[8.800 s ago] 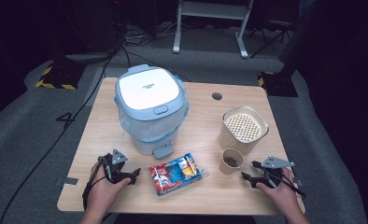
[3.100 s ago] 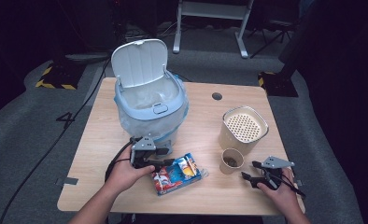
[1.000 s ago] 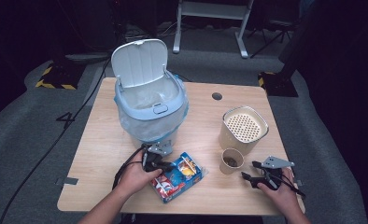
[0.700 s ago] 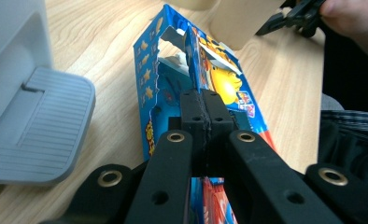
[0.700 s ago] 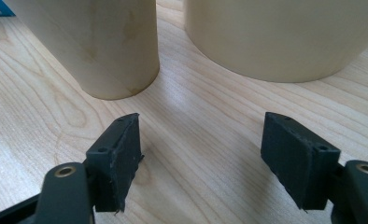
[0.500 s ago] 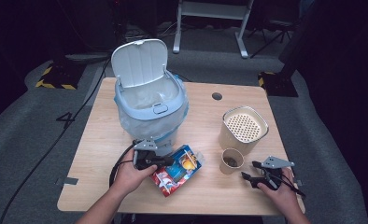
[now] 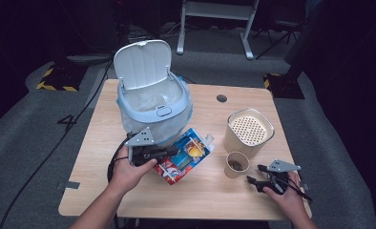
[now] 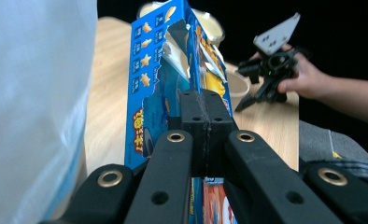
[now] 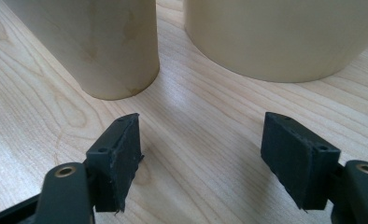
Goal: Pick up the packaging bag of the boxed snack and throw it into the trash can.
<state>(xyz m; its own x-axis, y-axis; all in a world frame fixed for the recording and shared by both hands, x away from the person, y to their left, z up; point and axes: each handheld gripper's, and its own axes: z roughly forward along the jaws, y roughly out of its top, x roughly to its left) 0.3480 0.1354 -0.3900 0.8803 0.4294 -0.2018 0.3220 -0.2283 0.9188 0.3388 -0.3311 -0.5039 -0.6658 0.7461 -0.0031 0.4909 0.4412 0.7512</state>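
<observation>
Two grippers at work: left gripper (image 7: pixel 169 151) clamped on blue snack box (image 7: pixel 186 153), tilted up off table (image 7: pixel 100 143) at frame centre, beside open bin (image 7: pixel 152 102). Next, probably lifting over bin rim. Right gripper (image 7: pixel 256 177) apart, idle lower right.

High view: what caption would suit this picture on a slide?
Left gripper lifts a torn blue snack box beside the open white bin; right gripper rests near a paper cup.

Snack box (image 7: pixel 186 155) blue, red, yellow stars; bin (image 7: pixel 152 102) pale blue; cup (image 7: pixel 236 164) beige.
</observation>
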